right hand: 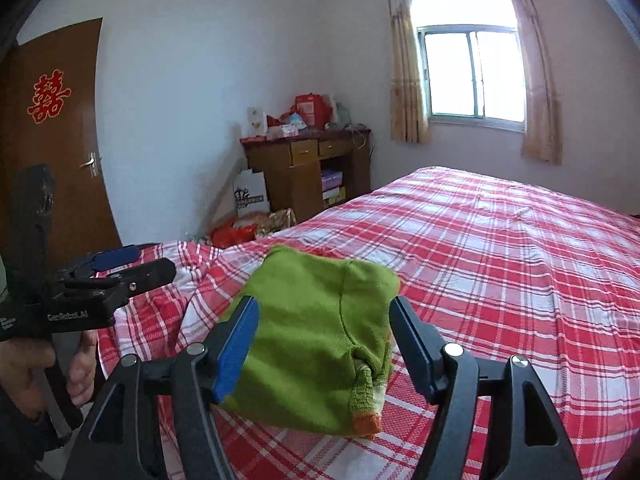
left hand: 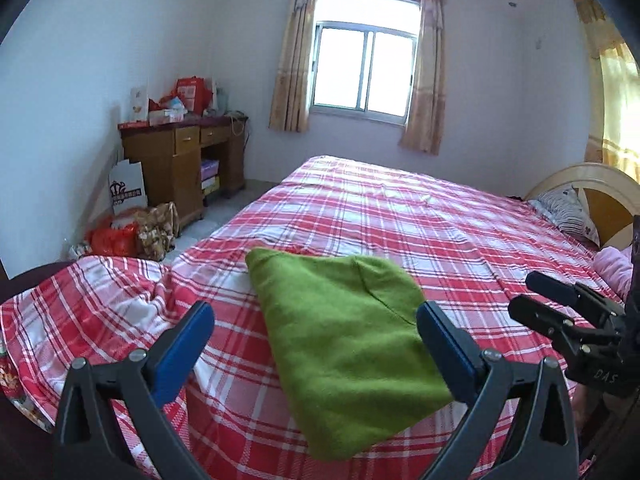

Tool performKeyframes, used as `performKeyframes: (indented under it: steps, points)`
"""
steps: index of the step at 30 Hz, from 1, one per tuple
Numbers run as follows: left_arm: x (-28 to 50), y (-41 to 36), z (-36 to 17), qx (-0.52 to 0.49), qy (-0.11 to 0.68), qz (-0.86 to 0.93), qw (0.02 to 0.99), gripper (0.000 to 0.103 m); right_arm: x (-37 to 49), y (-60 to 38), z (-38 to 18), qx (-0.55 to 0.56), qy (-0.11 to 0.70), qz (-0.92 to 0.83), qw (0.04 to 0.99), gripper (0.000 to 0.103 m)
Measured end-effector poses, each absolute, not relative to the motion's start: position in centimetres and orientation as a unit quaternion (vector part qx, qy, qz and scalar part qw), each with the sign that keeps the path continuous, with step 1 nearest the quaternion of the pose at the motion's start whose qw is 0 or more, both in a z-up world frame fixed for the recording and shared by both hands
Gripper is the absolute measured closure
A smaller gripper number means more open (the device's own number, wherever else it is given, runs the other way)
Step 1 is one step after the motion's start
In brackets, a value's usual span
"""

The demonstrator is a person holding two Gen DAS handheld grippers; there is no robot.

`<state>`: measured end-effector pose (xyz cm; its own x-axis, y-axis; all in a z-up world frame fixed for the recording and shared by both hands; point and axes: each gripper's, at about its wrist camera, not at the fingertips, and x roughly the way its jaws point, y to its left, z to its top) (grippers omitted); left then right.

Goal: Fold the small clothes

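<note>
A small green knitted garment (left hand: 344,344) lies folded into a compact bundle near the front edge of the bed; it also shows in the right wrist view (right hand: 316,340), where an orange cuff edge (right hand: 368,424) peeks out at its near corner. My left gripper (left hand: 316,320) is open and empty, its blue-padded jaws spread above and either side of the garment without touching it. My right gripper (right hand: 324,316) is open and empty too, held just before the garment. Each gripper shows in the other's view: the right one (left hand: 536,300) and the left one (right hand: 136,264).
The bed (left hand: 440,220) carries a red and white plaid sheet that is rumpled at the near left corner (left hand: 100,300). Pillows (left hand: 568,208) lie by the headboard at right. A wooden desk (left hand: 184,160) with bags beside it stands by the far wall. A brown door (right hand: 60,140) is at left.
</note>
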<state>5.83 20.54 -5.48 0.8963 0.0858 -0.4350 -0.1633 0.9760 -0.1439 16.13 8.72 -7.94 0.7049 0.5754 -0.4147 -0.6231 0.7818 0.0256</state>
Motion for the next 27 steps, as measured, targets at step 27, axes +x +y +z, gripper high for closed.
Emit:
performKeyframes:
  steps: [27]
  points:
    - [5.5, 19.8, -5.7, -0.083, 0.214, 0.063, 0.971, 0.000, 14.7, 7.6, -7.3, -0.053, 0.192, 0.313, 0.929, 0.031]
